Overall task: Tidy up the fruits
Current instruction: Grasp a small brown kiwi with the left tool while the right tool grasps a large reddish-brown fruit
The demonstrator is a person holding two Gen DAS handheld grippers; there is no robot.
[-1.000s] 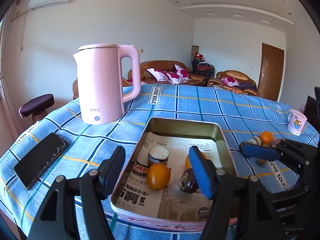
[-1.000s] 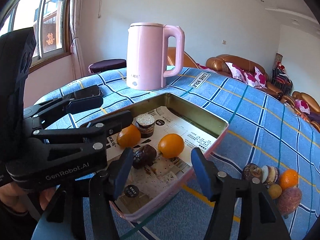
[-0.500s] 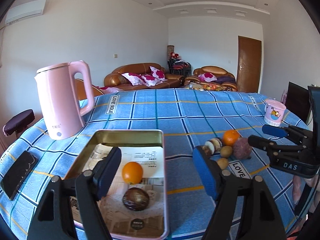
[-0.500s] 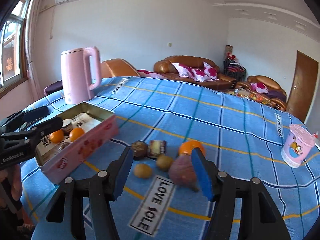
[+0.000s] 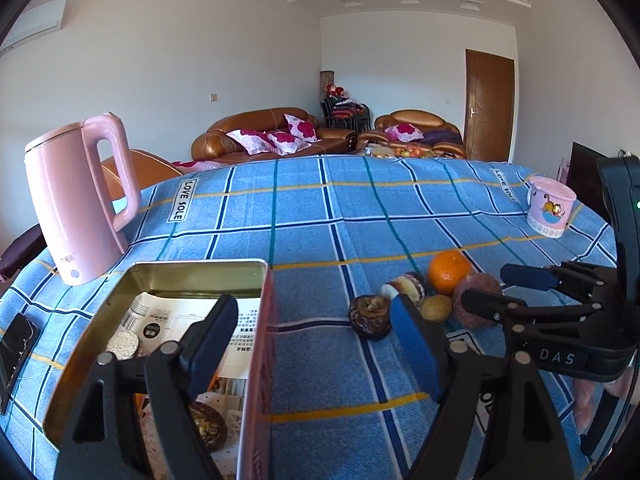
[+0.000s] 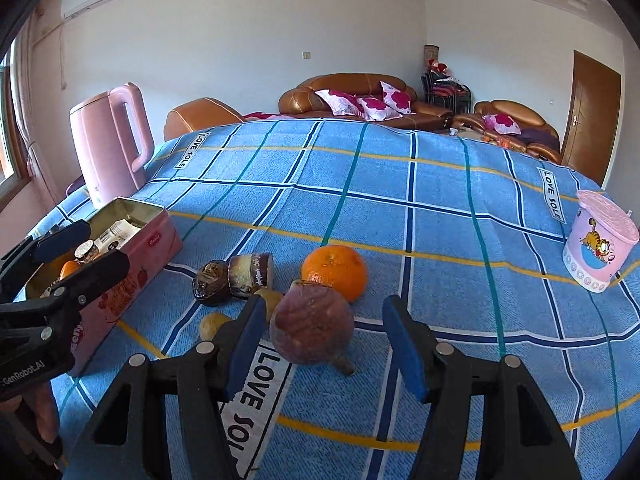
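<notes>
A pink metal tin [image 5: 256, 360] [image 6: 132, 248] lined with paper holds an orange, a dark round fruit [image 5: 206, 426] and a foil-topped cup [image 5: 122, 344]. To its right on the blue cloth lie an orange [image 6: 334, 270] [image 5: 449, 271], a large purplish fruit [image 6: 312, 326] [image 5: 478, 300], a dark fruit [image 6: 210, 282] [image 5: 369, 316], a cut brown piece [image 6: 252, 272] and two small yellowish fruits [image 6: 214, 324]. My right gripper [image 6: 324, 344] is open, with the purplish fruit between its fingers. My left gripper [image 5: 312, 344] is open and empty over the tin's right wall.
A pink kettle [image 5: 78, 204] [image 6: 112, 148] stands behind the tin. A pink cartoon cup [image 6: 600, 252] [image 5: 550, 208] sits at the far right. A black phone [image 5: 14, 354] lies at the left edge. Sofas stand beyond the table.
Both grippers have swung right, away from the tin's inside. The right gripper has come close to the fruit pile and now frames the purplish fruit. Both stay open.
</notes>
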